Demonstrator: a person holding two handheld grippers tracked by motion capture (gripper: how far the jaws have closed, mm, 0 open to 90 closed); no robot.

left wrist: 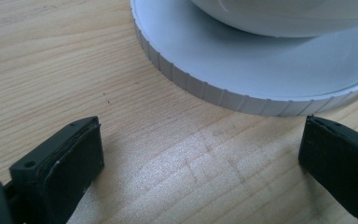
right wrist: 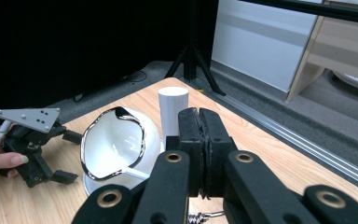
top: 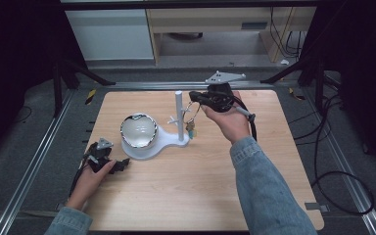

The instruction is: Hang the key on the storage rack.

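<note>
Pressed-together jaws of right gripper [right wrist: 199, 154] pinching metal key ring with dangling keys [top: 191, 120], centre frame, beside white post's peg [top: 179, 115], likely for hooking. Left gripper [left wrist: 200, 154] spread, resting lower left.

Bowl [top: 138, 130] on stand base [top: 164, 142], left of post [top: 179, 115]; keys [top: 191, 128] right of post.

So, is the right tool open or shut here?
Shut. In the right gripper view the right tool has its two black pads pressed flat together; whether the metal key ring is pinched between them cannot be told.
</note>
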